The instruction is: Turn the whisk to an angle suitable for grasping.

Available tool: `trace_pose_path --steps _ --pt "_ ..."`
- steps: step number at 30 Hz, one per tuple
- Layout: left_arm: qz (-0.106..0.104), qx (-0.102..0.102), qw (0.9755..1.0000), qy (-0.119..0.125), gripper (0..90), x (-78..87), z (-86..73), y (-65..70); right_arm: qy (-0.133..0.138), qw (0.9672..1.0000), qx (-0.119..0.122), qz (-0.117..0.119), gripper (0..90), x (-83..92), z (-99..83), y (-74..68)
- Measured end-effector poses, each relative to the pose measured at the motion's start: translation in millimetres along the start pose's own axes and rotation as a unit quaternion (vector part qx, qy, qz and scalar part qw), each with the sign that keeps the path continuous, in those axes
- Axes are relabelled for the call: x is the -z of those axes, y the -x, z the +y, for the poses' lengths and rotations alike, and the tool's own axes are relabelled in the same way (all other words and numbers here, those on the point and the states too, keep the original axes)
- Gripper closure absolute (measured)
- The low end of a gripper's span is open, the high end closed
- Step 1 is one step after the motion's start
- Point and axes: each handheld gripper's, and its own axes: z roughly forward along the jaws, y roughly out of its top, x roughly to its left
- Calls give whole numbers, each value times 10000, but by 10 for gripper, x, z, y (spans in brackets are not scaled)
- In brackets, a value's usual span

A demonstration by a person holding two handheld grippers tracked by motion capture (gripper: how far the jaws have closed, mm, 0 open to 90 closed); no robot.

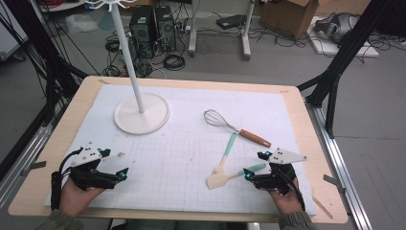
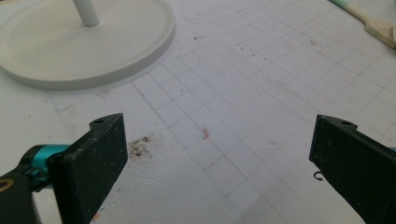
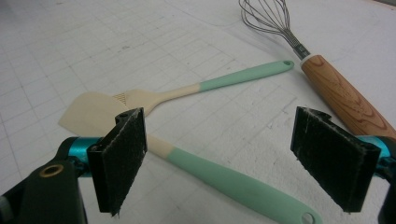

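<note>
**High view: utensils lay by the right gripper, both grippers empty**

High view, from the left: the left gripper (image 1: 109, 165) rested near the front edge of the white gridded foam mat (image 1: 182, 158), its jaws standing apart with nothing between them; its own view showed only bare mat and the round white base of the tall stand (image 2: 84, 46) ahead. Past the middle of the mat lay the wooden spatula with the mint-green silicone handle (image 1: 234, 173), its blade pointing left, its handle end just beside the right gripper (image 1: 253, 165); a second, slimmer mint-handled wooden spatula (image 1: 226, 154) angled above it, blades close together, and I could not tell whether they touched; the wire whisk with the brown wooden handle (image 1: 237, 128) sat farther back. The right gripper's jaws were also apart and empty, the near spatula's handle (image 3: 224, 179) running between them in the right gripper view.

The spatula looked light and stiff; the silicone sleeve should have offered grip, so the mid-handle seemed the best hold; the thin blade would likely have slipped or levered.
</note>
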Motion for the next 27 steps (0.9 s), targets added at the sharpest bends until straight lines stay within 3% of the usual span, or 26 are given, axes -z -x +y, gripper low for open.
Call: trace_pose_path --steps 9,26,27 --pt "-10 -45 10000 45 48 -11 5 14 6 9999 -62 106 174 1 60 55" --pt "-17 -75 9999 99 48 -36 37 11 -421 9990 -31 131 198 -62 435 467" --pt "-18 -72 9999 92 48 -38 37 16 -466 9988 14 120 206 -76 493 536"
